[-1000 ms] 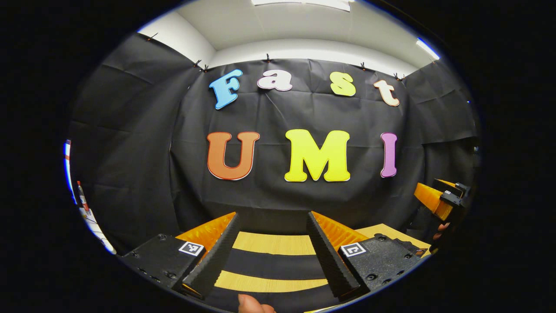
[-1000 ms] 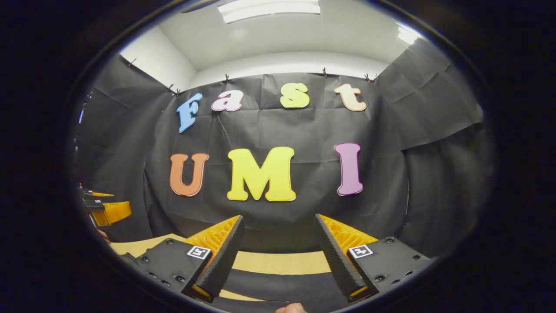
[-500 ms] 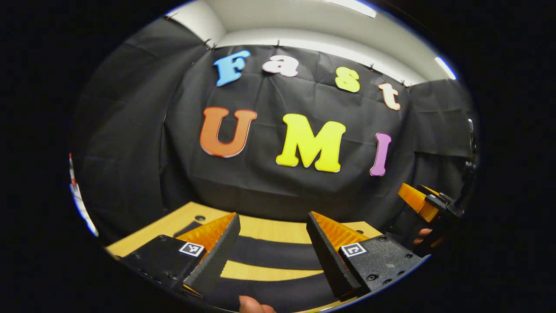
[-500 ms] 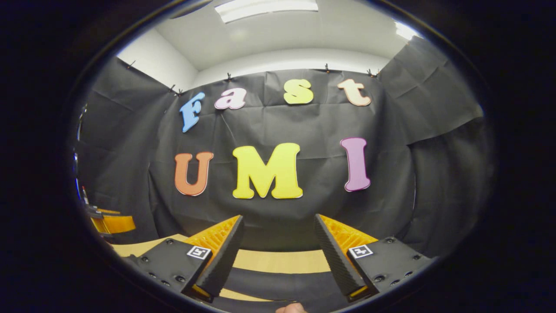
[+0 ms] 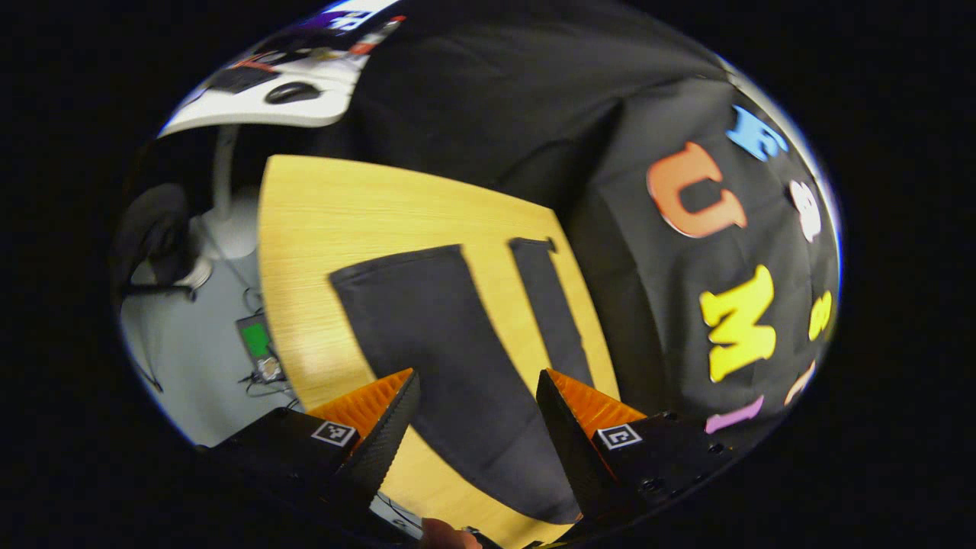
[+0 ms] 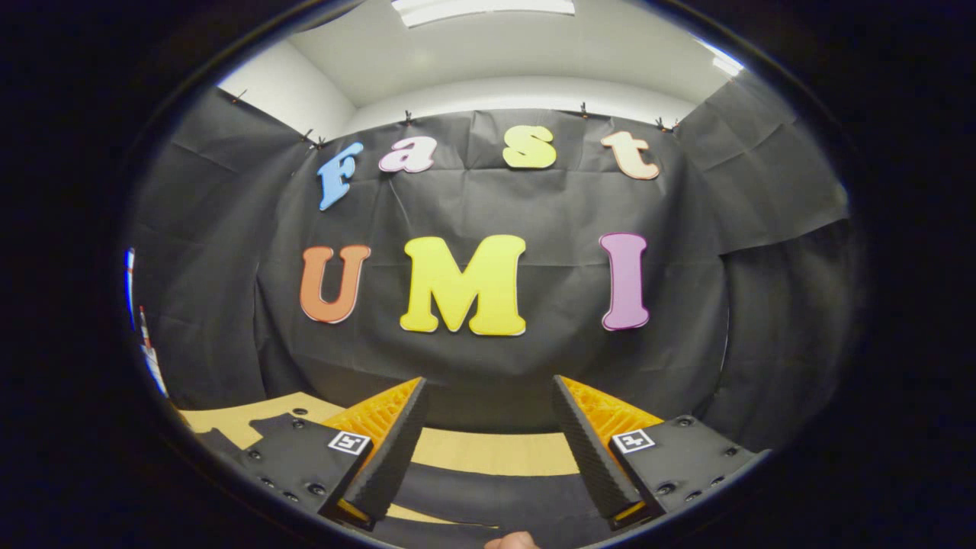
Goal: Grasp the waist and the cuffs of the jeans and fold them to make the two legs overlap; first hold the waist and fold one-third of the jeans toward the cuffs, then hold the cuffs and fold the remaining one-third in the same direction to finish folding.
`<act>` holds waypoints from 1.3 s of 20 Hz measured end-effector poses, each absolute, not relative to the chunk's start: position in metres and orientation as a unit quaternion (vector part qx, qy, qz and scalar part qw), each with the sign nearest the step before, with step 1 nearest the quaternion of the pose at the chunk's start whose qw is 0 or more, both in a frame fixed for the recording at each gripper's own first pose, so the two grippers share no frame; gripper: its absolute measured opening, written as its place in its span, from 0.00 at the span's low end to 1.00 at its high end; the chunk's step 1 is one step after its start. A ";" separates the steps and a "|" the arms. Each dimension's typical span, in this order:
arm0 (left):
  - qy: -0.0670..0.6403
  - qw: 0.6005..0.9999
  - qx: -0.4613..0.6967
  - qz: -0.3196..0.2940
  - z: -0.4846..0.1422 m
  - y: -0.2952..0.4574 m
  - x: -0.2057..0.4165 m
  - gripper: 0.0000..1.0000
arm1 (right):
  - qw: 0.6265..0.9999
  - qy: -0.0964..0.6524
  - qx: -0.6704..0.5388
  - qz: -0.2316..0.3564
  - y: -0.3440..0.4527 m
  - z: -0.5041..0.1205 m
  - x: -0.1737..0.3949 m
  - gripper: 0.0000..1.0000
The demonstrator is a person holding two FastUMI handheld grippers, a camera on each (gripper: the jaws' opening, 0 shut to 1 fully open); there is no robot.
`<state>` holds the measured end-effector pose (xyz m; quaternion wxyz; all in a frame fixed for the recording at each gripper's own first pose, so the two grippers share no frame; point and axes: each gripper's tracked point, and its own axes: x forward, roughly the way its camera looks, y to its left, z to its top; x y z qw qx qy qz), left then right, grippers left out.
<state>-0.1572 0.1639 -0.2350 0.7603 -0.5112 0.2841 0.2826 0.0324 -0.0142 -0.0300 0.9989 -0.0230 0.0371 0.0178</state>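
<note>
The left gripper (image 5: 476, 427) has swung sharply to its left and tipped downward. Ahead of its spread fingers, where the wall cloth stood before, now lie the wooden table (image 5: 335, 213) and the dark jeans (image 5: 450, 335) spread flat, two legs apart. In the right gripper view, the left gripper has gone from the left edge, and more table (image 6: 221, 418) shows there.

A light wooden bench (image 5: 343, 213) carries dark jeans (image 5: 442, 343) lying flat, the two legs spread apart with bare wood between them; one leg end reaches near the bench's edge by the booth wall. In the right gripper view the bench (image 6: 488, 451) shows dark cloth across its near part.
</note>
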 end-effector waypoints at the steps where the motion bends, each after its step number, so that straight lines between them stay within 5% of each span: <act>1: 0.291 0.735 -0.528 0.310 -0.244 0.171 -0.169 0.99 | 0.999 0.041 -0.024 0.013 -0.020 -0.033 0.034 0.96; 6: 0.294 0.664 -0.582 0.365 -0.260 0.187 -0.185 0.98 | 0.998 0.057 -0.036 -0.021 -0.057 -0.040 0.034 0.99; 21: 0.329 0.676 -0.542 0.375 -0.288 0.193 -0.130 0.96 | 0.982 0.138 -0.031 -0.125 -0.157 -0.083 0.004 0.99; 23: 0.342 0.673 -0.533 0.383 -0.294 0.194 -0.137 0.92 | 0.975 0.187 -0.002 -0.119 -0.161 -0.109 0.001 0.99; 24: 0.337 0.669 -0.538 0.386 -0.295 0.198 -0.136 0.75 | 0.970 0.216 0.018 -0.113 -0.162 -0.123 0.000 0.99; 25: 0.332 0.664 -0.545 0.389 -0.299 0.195 -0.135 0.75 | 0.964 0.241 0.039 -0.108 -0.161 -0.134 -0.002 1.00; 26: 0.337 0.659 -0.546 0.392 -0.303 0.196 -0.138 0.61 | 0.958 0.262 0.058 -0.101 -0.161 -0.147 -0.003 0.96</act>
